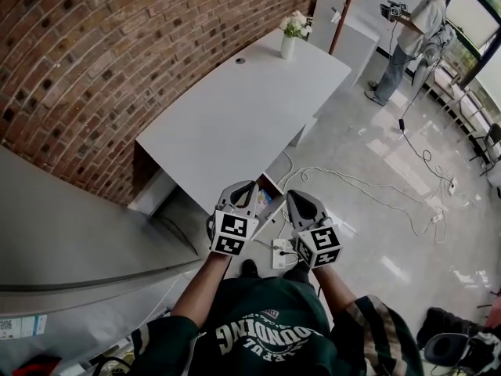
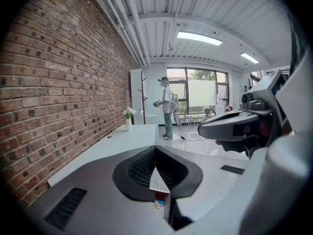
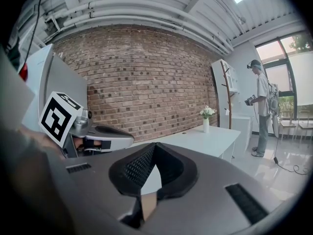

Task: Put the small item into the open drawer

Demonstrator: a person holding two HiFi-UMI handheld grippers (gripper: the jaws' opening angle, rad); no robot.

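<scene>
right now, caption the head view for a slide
Left gripper and right gripper, both shut, side by side before a white desk.

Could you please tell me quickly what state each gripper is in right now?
Left gripper: closed, jaws together, holding nothing.
Right gripper: closed, jaws together, holding nothing.

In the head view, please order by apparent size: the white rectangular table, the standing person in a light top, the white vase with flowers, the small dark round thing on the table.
1. white rectangular table
2. standing person, though far from the camera
3. white vase with flowers
4. small dark round thing
</scene>
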